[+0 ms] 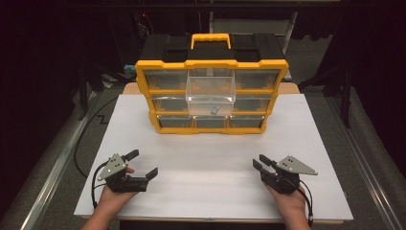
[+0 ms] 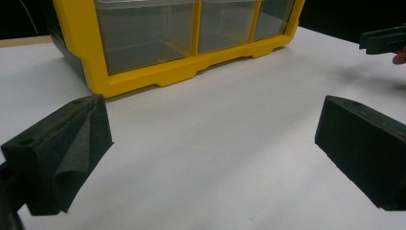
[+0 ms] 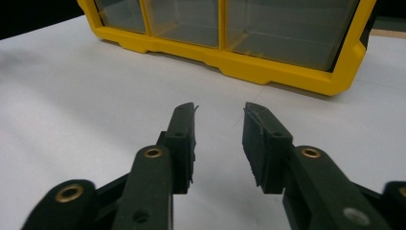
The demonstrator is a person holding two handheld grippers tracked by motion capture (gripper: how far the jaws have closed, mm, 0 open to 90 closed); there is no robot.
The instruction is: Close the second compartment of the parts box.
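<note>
Near the front edge of the white table (image 1: 306, 143), the right gripper (image 1: 259, 164) rests low, jaws narrowed to a small gap, nothing between them. Left gripper (image 1: 142, 164) sits well apart at the other front corner, jaws spread wide, empty. Beyond both stands the yellow drawer organizer (image 1: 211, 96); its clear middle drawer (image 1: 210, 91) is pulled out, a small grey part (image 1: 214, 109) lying inside.
</note>
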